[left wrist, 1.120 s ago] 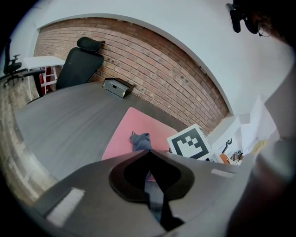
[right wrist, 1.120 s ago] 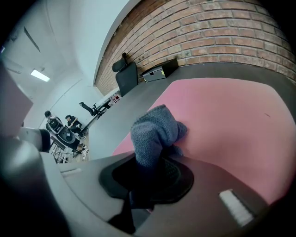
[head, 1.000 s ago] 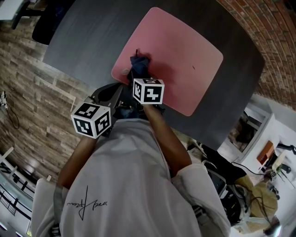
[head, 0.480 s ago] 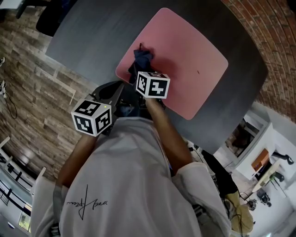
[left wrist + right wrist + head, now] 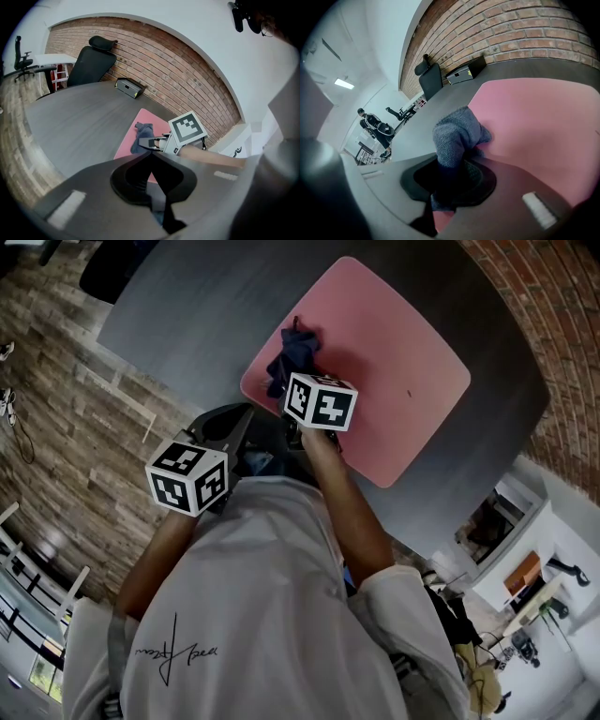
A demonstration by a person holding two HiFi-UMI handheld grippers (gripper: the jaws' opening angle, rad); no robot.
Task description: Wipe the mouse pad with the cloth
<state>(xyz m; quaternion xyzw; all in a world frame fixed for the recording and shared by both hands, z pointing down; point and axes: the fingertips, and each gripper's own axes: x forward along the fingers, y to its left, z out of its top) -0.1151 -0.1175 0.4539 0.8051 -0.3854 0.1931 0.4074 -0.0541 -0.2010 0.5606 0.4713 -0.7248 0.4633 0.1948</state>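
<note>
No readable text, shirt script illegible

My head view looks steeply down onto the table. My left gripper view sits farther back, facing the brick wall. My right gripper view is close above the mouse pad. All three share the pad and cloth.

One pink mouse pad and one blue cloth are lying on one dark bench in the upper part of the head view. Two tongs are showing: left tongs and right tongs. In the upper left of the left gripper view, one black box is sitting, and two chairs are standing: a black office chair and a farther chair.
</note>
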